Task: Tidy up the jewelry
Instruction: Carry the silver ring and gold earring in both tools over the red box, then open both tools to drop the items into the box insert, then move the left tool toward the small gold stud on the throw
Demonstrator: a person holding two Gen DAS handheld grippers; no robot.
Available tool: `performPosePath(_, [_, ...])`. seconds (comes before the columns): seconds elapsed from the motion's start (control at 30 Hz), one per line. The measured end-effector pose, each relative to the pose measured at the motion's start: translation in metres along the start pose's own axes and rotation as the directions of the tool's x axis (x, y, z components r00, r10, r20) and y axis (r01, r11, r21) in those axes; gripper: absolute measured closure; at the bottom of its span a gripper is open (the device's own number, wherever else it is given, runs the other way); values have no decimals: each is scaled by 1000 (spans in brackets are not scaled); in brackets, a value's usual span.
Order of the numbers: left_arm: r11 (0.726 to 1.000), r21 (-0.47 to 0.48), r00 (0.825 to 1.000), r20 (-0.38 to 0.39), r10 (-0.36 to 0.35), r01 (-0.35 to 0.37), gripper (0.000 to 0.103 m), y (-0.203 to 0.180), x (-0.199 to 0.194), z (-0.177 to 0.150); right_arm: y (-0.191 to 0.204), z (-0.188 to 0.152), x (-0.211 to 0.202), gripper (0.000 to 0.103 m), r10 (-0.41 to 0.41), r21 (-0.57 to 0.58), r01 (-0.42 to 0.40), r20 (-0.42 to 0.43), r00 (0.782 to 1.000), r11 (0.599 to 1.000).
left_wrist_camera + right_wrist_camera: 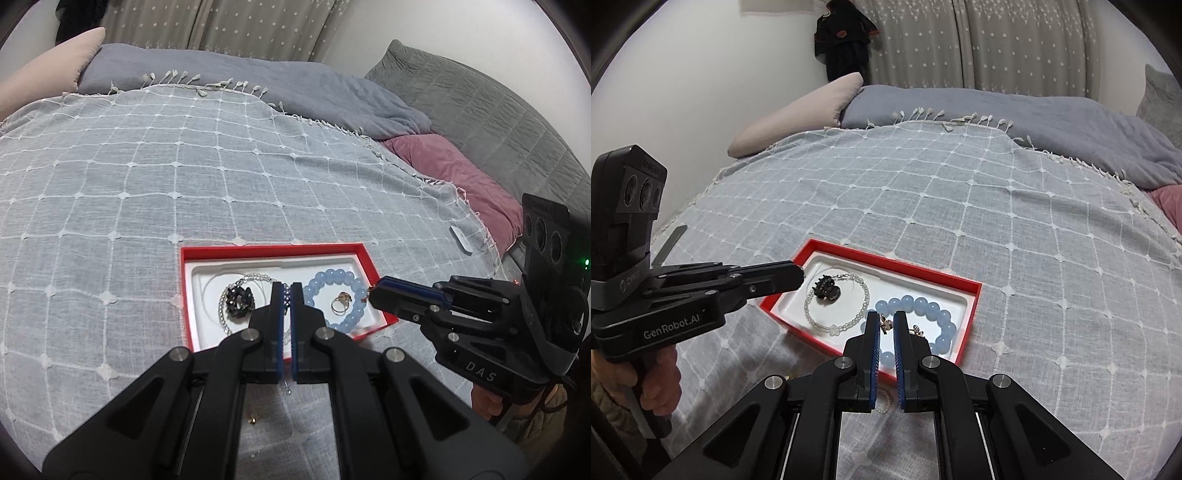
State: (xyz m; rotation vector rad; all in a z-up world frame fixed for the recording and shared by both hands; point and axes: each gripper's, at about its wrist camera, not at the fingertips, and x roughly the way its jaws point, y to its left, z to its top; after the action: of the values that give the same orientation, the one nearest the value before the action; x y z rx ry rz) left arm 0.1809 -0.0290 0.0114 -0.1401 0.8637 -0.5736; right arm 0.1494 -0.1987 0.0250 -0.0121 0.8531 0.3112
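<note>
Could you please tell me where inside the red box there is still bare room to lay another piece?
In the red box, the white liner is bare along the far wall, beyond the blue bead bracelet and the clear bead strand. The near half is crowded: the black charm sits within the strand, rings inside the bracelet.

A bed (pixel 147 192) spread with a grey, white-gridded fringed throw carries a red box (pixel 280 252) with a white liner. A small gold piece (pixel 253 419) lies on the throw near the box; a small white object (pixel 461 240) rests towards the fringed edge.
</note>
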Motion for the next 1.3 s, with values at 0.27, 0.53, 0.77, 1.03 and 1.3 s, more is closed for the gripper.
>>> performPosePath(0.27, [999,-41,999,-41,-11,9,100,9,21,2,-8,0,12,94,-7,33,7,-15,1000,999])
performPosePath(0.53, [999,-46,999,-32,-7,5,100,9,14,3,-10,0,3,91,3,53,-2,-4,1000,999])
performPosePath(0.77, [999,-40,999,-16,33,-33,91,13,-1,-1,-9,-3,-13,90,-10,57,9,20,1000,998])
performPosePath(1.03, [996,-32,996,11,88,-88,59,18,-21,-12,-10,-12,-38,75,-16,60,13,52,999,998])
performPosePath(1.3, [988,-57,990,-7,140,-140,48,30,-30,-23,-9,-19,-55,23,-50,55,46,86,995,997])
